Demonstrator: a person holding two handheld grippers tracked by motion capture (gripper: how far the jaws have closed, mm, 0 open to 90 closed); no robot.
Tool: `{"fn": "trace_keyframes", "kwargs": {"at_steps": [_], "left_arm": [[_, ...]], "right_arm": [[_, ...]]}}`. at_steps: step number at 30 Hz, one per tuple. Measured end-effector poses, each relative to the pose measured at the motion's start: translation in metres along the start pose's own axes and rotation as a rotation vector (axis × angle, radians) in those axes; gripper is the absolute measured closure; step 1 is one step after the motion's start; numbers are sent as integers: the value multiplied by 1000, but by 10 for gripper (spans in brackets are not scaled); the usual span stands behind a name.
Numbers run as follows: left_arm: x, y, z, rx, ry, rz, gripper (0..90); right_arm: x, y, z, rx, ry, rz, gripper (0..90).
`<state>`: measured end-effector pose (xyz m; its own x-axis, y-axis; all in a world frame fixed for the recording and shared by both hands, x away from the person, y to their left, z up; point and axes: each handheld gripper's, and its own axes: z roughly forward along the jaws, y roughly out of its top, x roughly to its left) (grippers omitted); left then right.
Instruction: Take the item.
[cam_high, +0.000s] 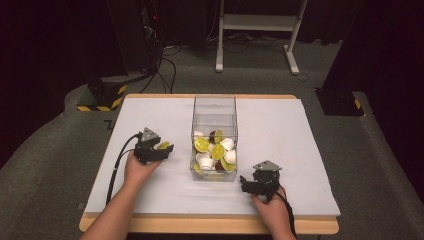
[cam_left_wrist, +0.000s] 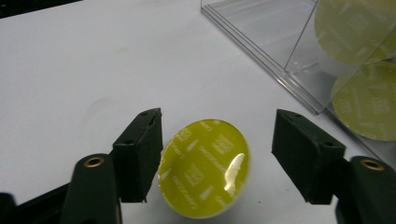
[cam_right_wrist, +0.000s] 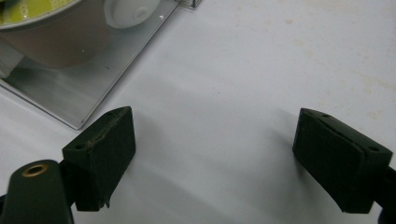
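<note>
Left gripper (cam_left_wrist: 217, 156) fingers spread apart w/ a yellow-lidded capsule (cam_left_wrist: 203, 168) between them; left finger (cam_left_wrist: 137, 154) looks to touch the lid edge, right finger clearly apart from it, so not clamped. Capsule body hidden behind its foil lid, bottom edge cut off by frame. Lid has repeated pale print, too blurry/tilted to read. In high view the left gripper (cam_high: 159, 150) sits just left of the clear box (cam_high: 215, 107) on the white tabletop (cam_high: 280, 130), capsule (cam_high: 163, 145) showing as a small yellow bit at the fingers. Box holds a pile of capsules (cam_high: 215, 150): yellow lids, white bodies, some brown; count can't be made out, overlapping. In left gripper view 2 yellow lids (cam_left_wrist: 364, 100) seen thru box wall, cut off at right edge, print unreadable. Right gripper (cam_right_wrist: 212, 161) fingers wide open, nothing between, over bare tabletop; in high view right gripper (cam_high: 250, 184) is near the box's front right corner, apart from it. Right gripper view: box corner (cam_right_wrist: 79, 98) top left, brown capsule (cam_right_wrist: 60, 39) w/ yellow lid partly cut off, white one beside it. Dark bkgd, floor cables hard to make out
</note>
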<state>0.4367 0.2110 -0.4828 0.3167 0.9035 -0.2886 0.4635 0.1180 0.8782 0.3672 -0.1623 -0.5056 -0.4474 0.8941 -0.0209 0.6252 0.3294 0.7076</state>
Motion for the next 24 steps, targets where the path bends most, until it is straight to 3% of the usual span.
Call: {"fn": "trace_keyframes", "kwargs": {"at_steps": [3, 8, 13, 21, 24], "left_arm": [[-2, 0, -7, 5, -5, 10, 287], [-4, -3, -27, -16, -40, -2, 271], [1, -11, -45, -23, -45, -14, 270], [19, -38, -60, 54, -7, -16, 307], [19, -46, -66, 83, 13, 11, 309]], "right_arm": [[0, 0, 0, 0, 0, -1, 132], [0, 0, 0, 0, 0, 0, 132], [0, 0, 0, 0, 0, -1, 132], [0, 0, 0, 0, -1, -1, 132], [0, 0, 0, 0, -1, -1, 132]]}}
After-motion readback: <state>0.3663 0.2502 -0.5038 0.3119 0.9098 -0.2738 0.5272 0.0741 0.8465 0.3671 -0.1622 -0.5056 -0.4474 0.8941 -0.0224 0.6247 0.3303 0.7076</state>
